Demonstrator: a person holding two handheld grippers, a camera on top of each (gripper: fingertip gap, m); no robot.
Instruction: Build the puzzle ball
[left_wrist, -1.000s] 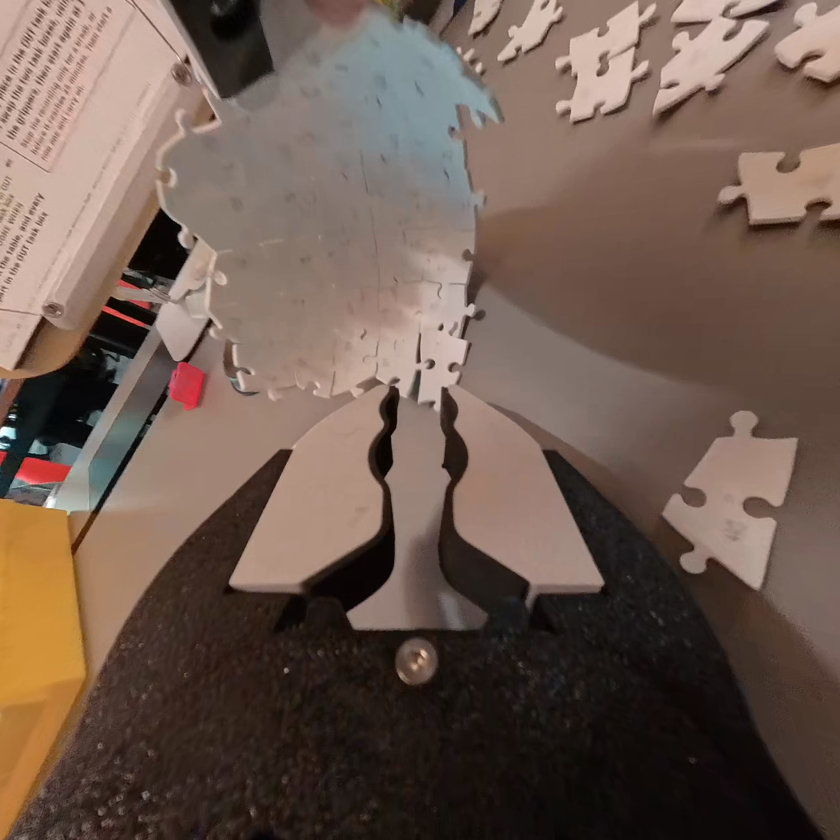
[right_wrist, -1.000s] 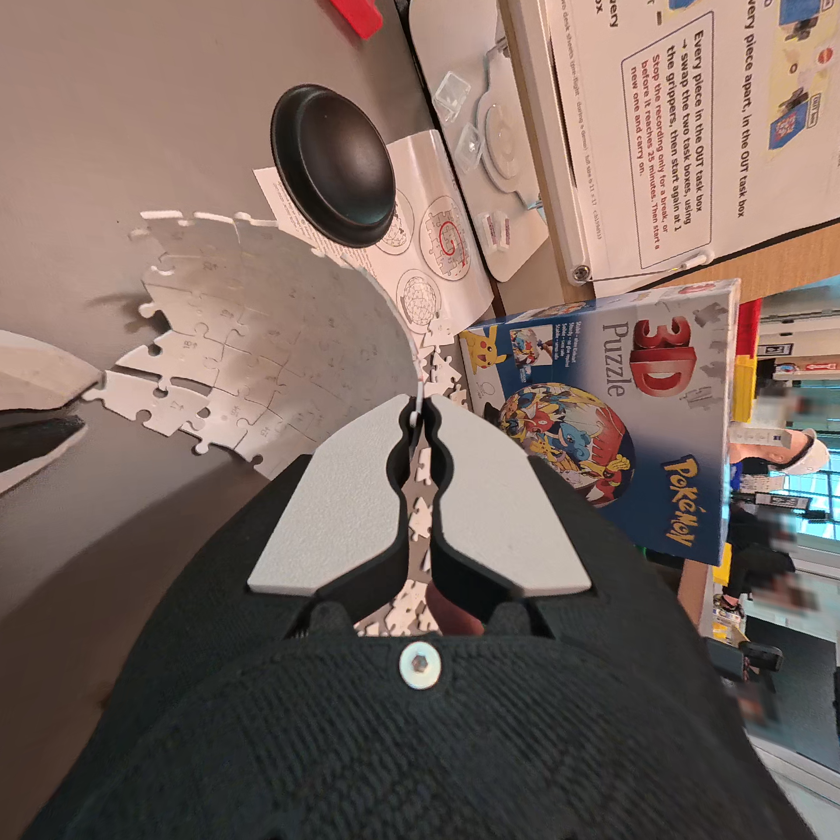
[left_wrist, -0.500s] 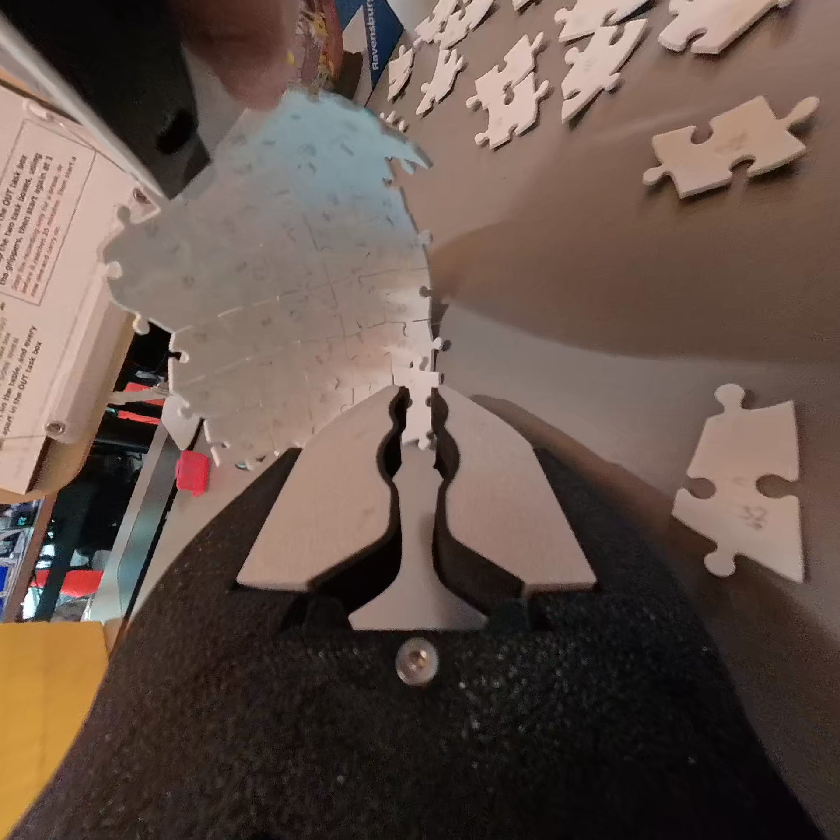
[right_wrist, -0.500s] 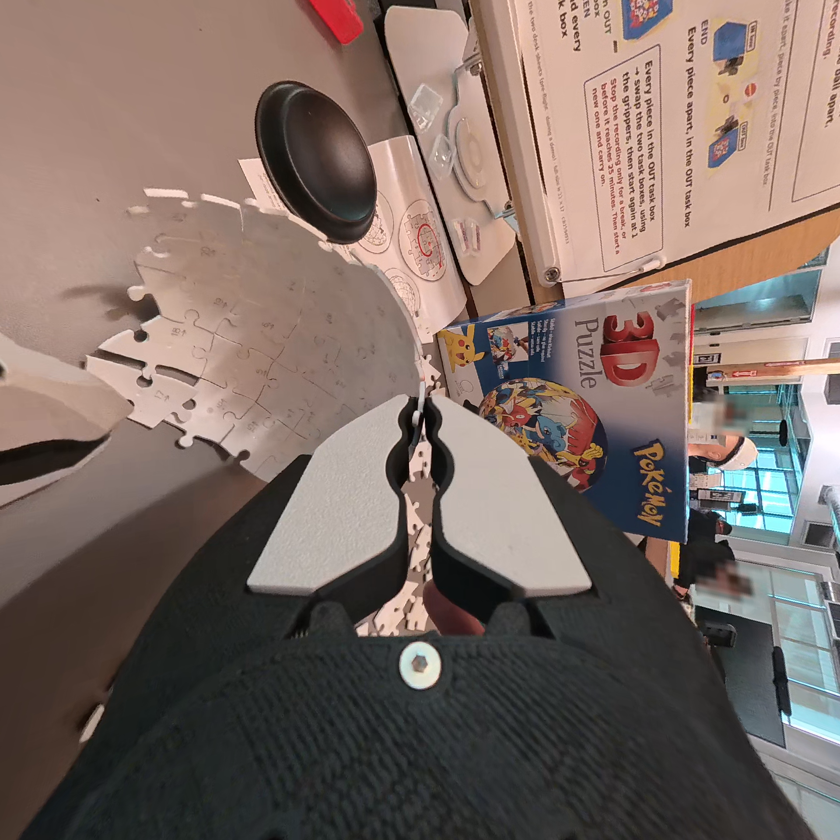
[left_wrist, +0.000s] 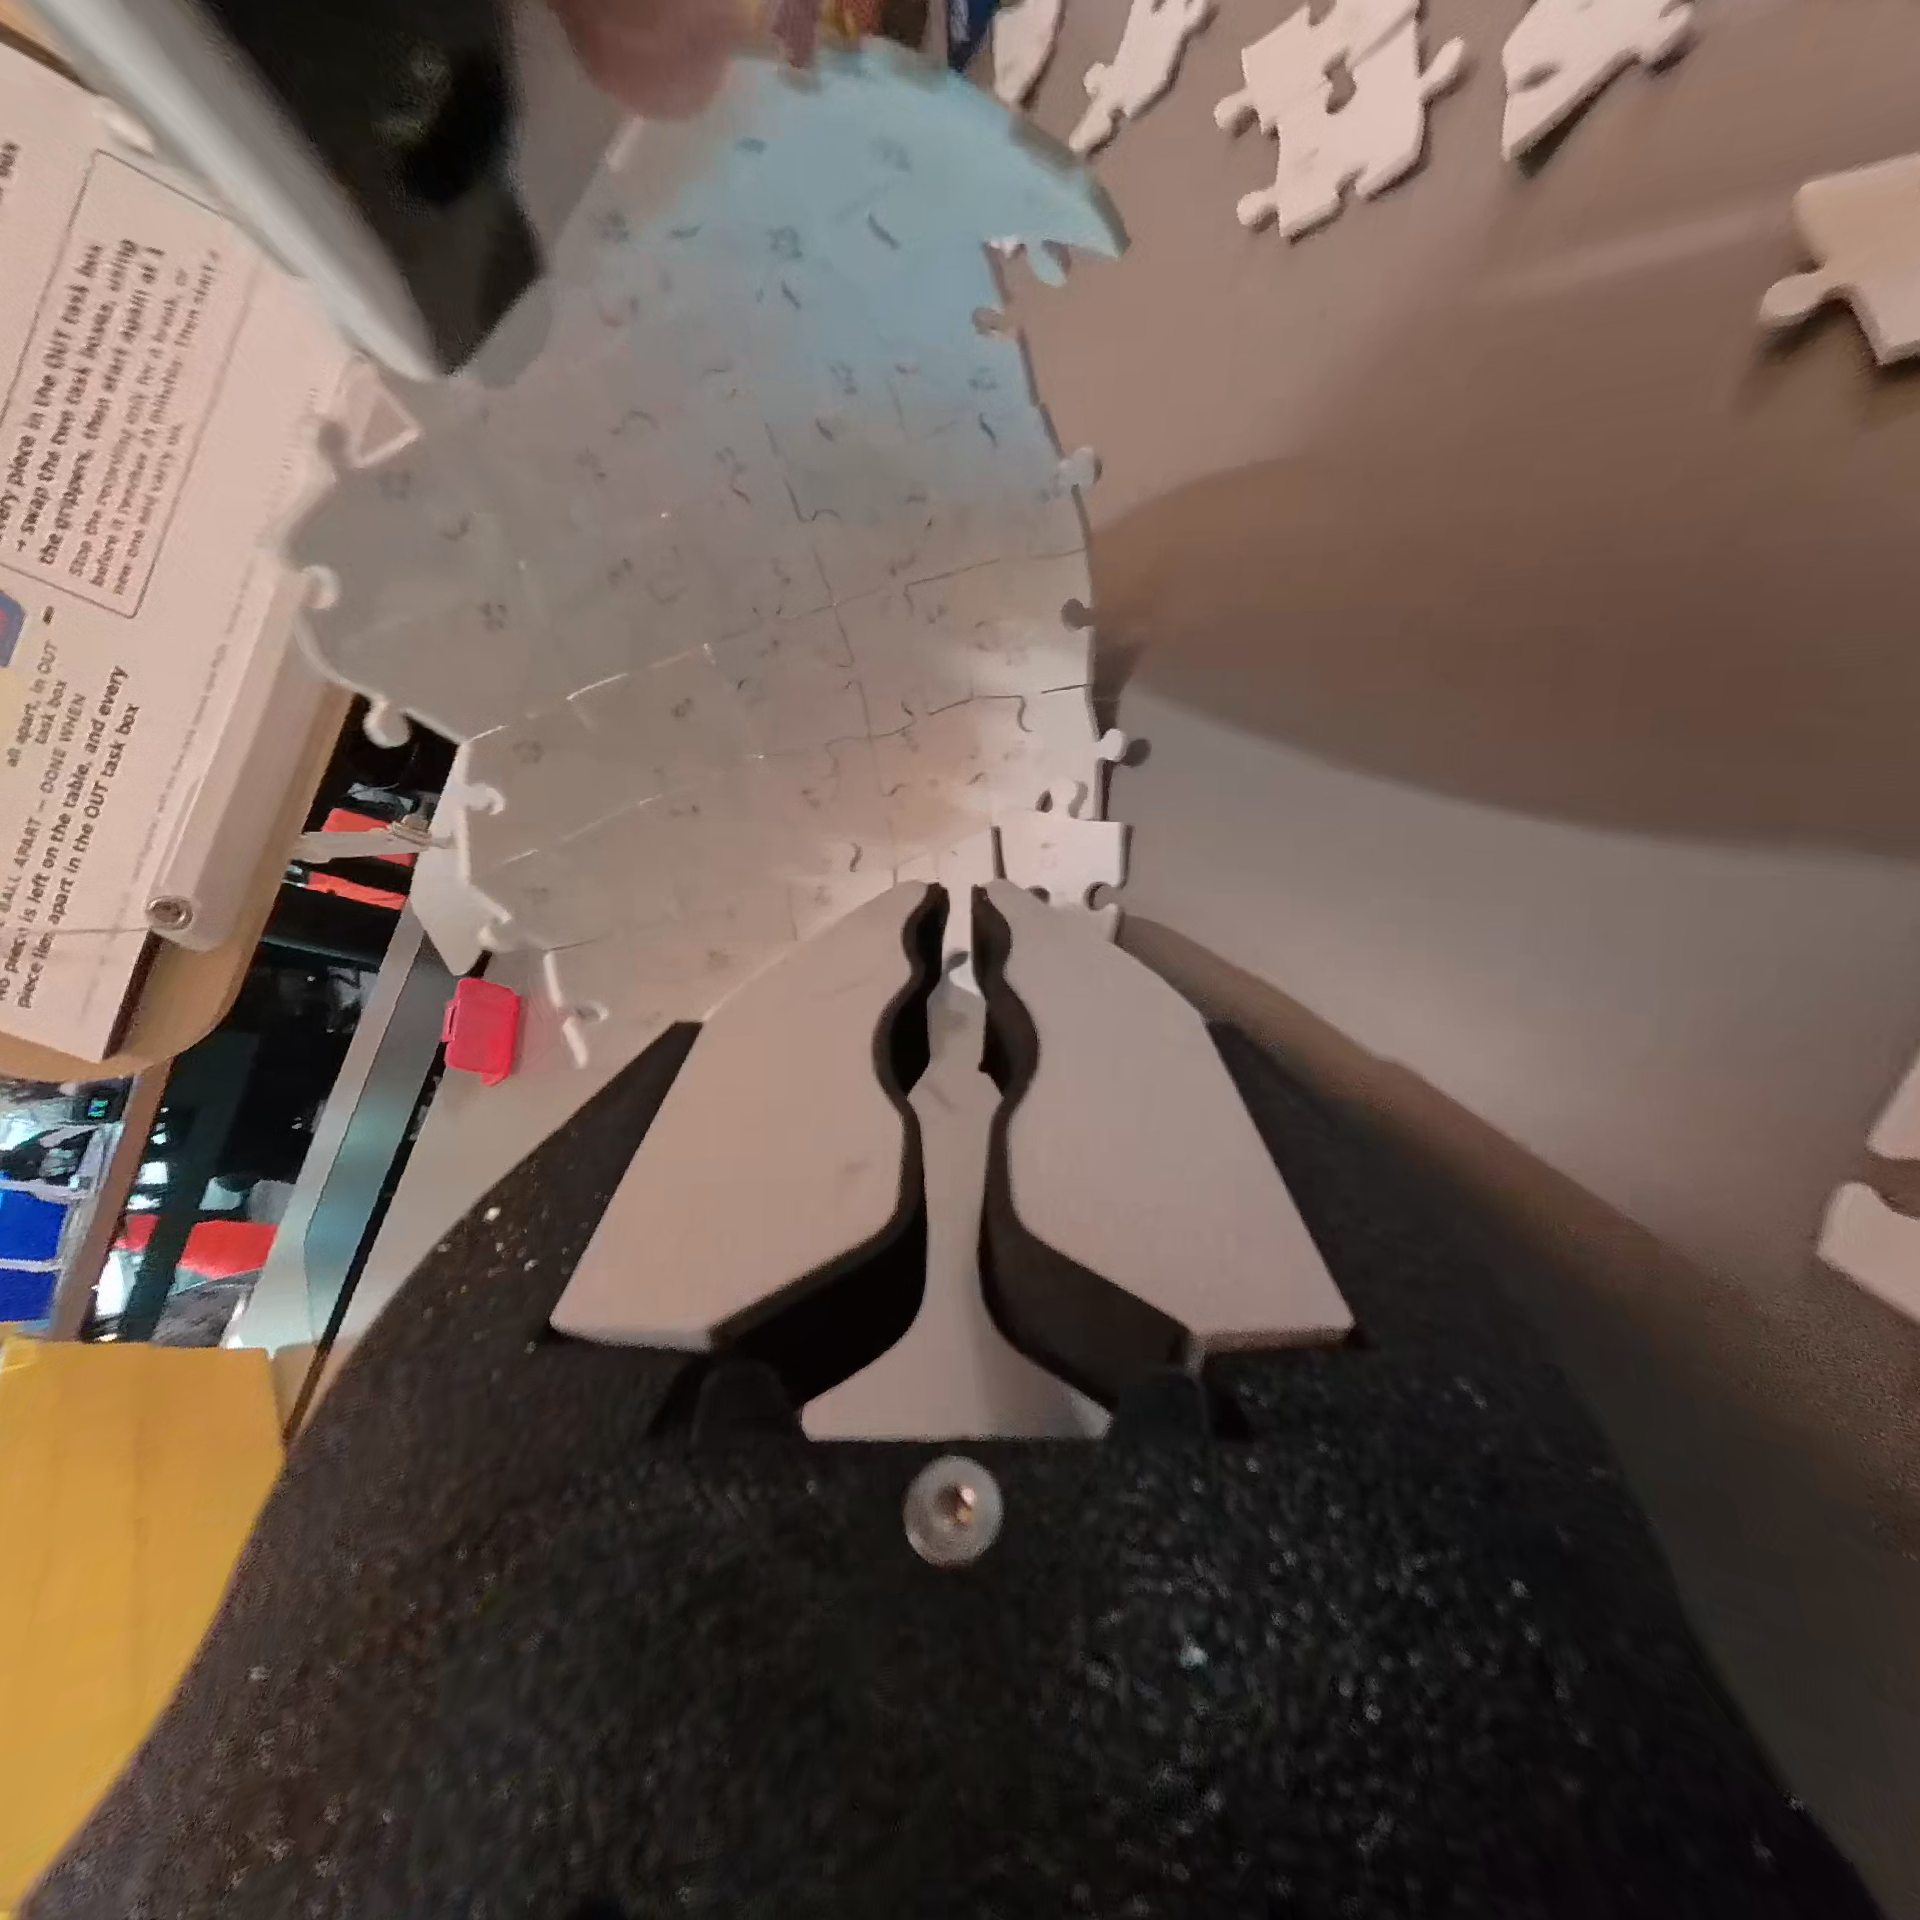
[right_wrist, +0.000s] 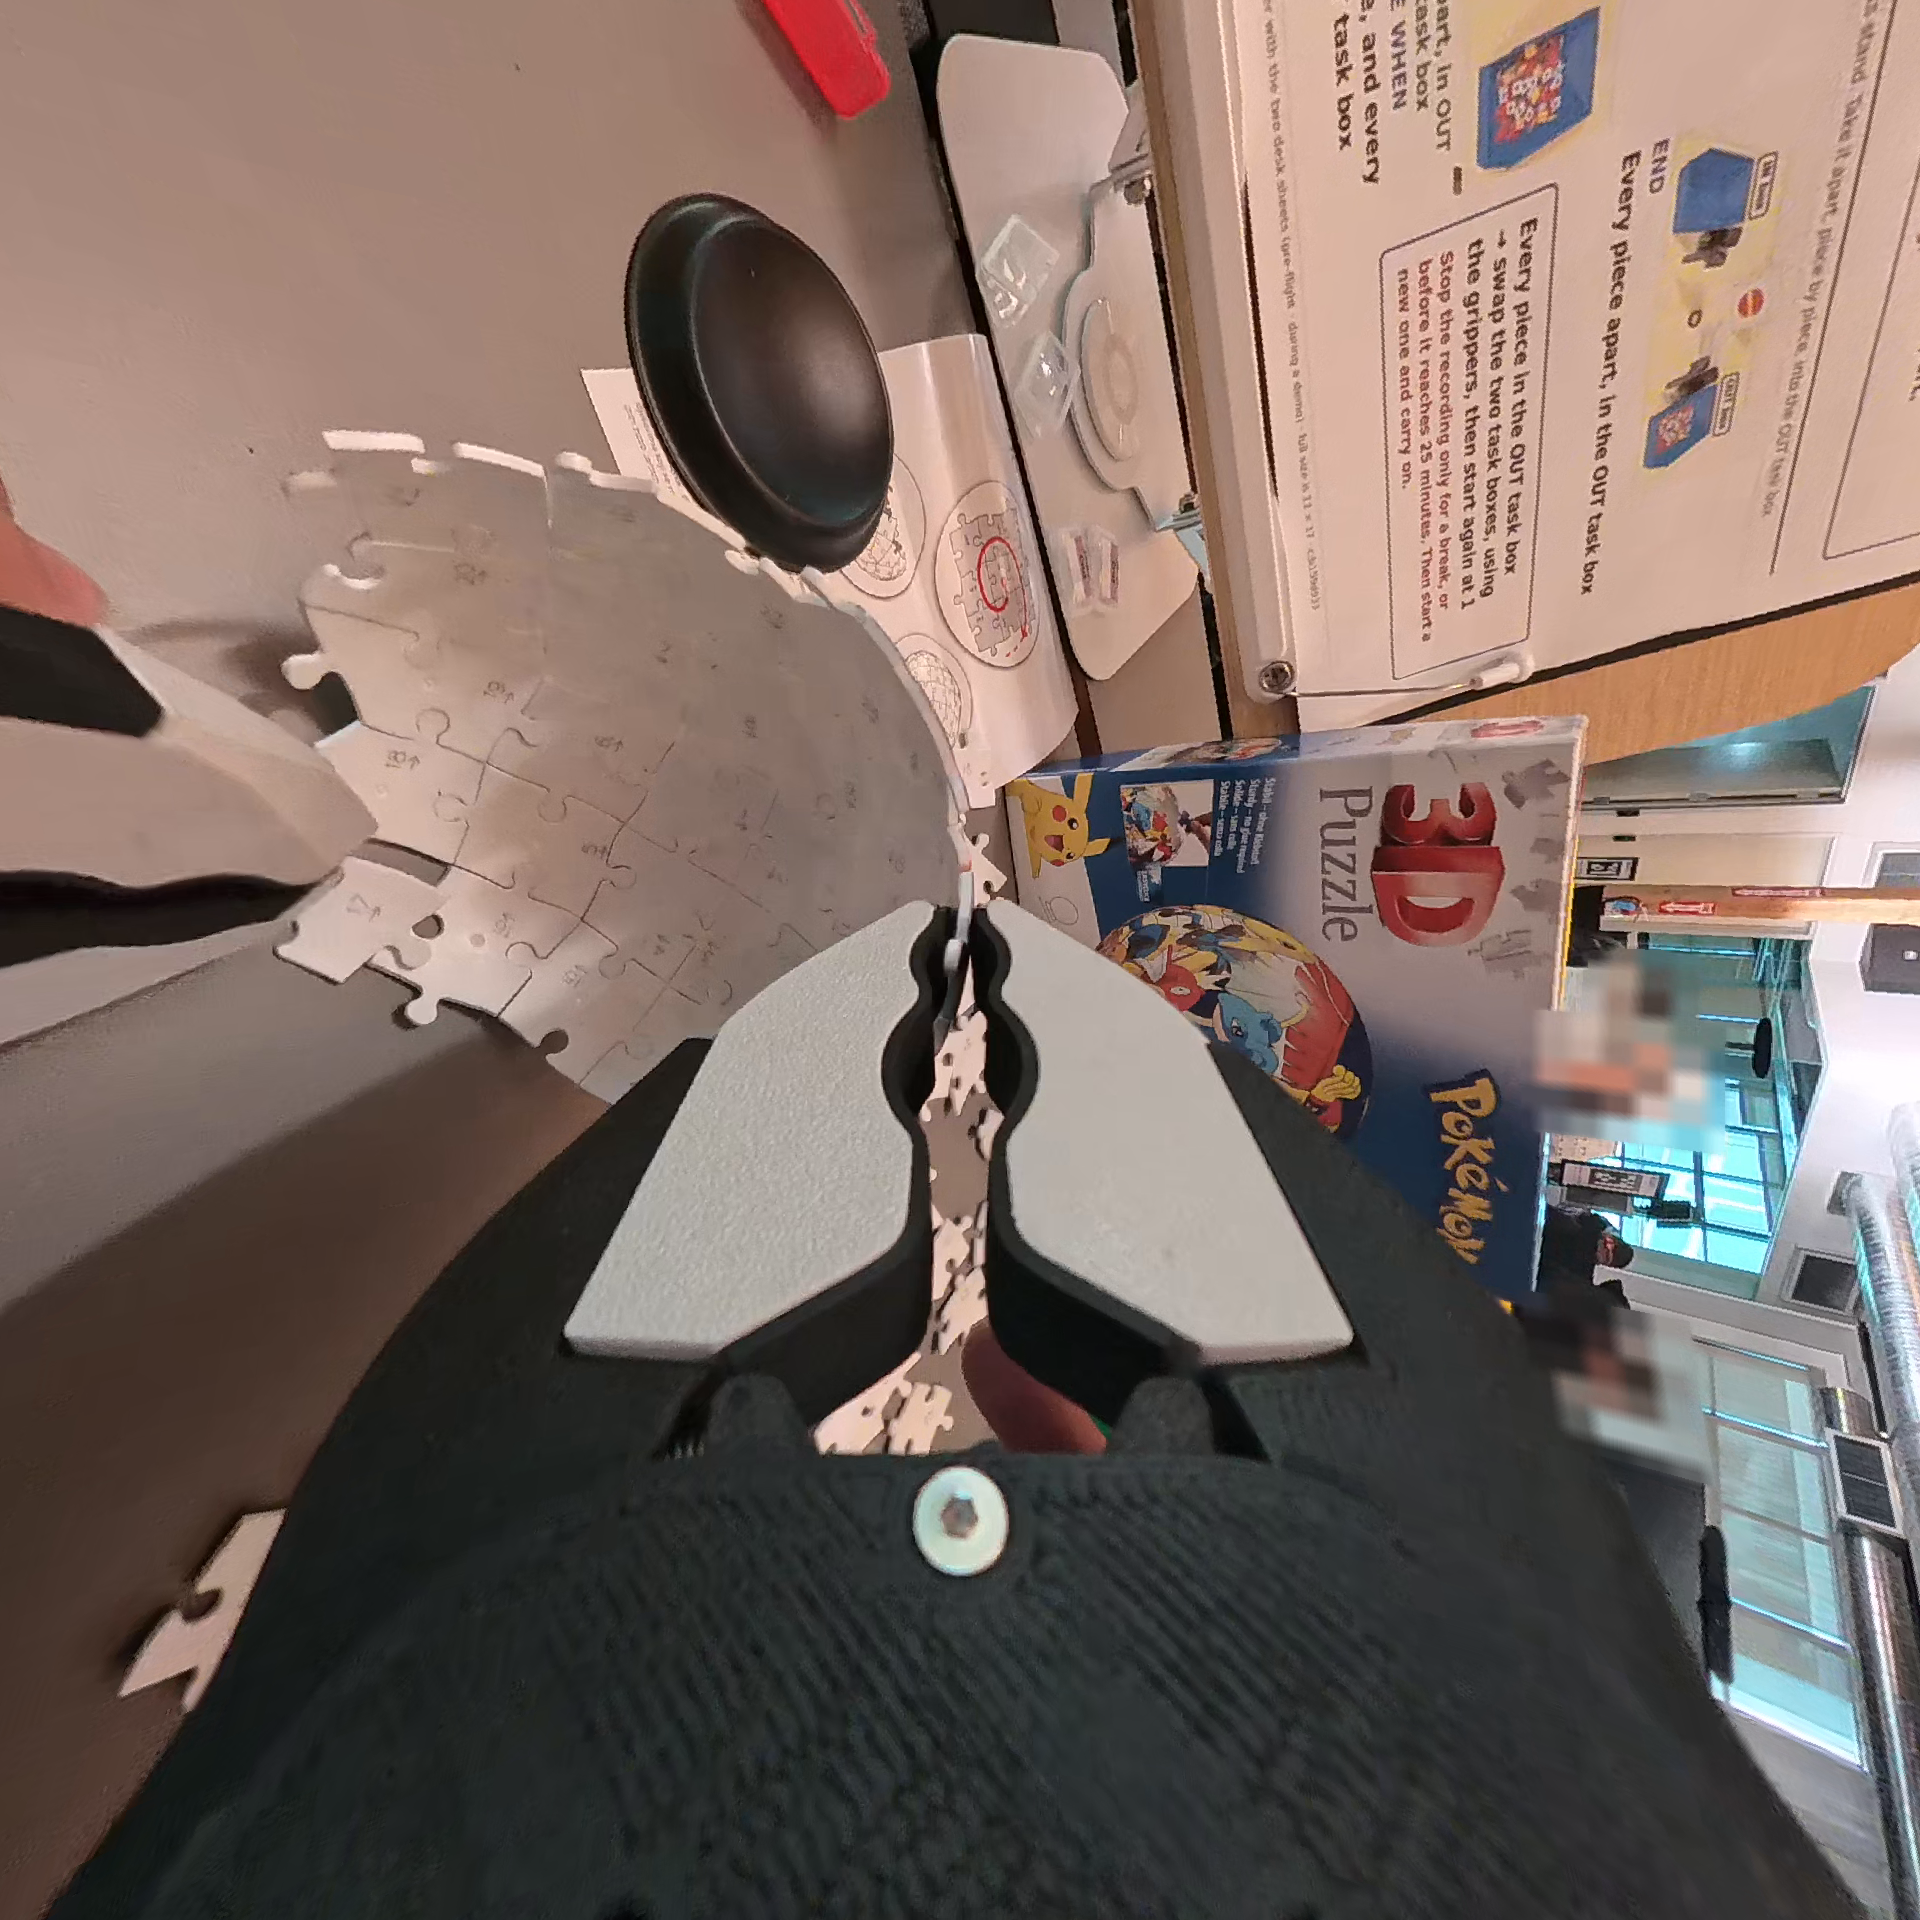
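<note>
Pinching the curved puzzle shell (right_wrist: 644, 790), both grippers (left_wrist: 961, 904) (right_wrist: 971, 914) face a printed puzzle box (right_wrist: 1351, 997).

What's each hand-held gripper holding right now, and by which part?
Both grip the assembled curved puzzle shell: left hand-held gripper pinches a piece on its jagged edge, right hand-held gripper clamps the opposite rim.

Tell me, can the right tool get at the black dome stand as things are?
Probably not yet: the right tool is shut on the curved puzzle shell, whose rim partly overlaps the black dome stand in the right wrist view.
</note>
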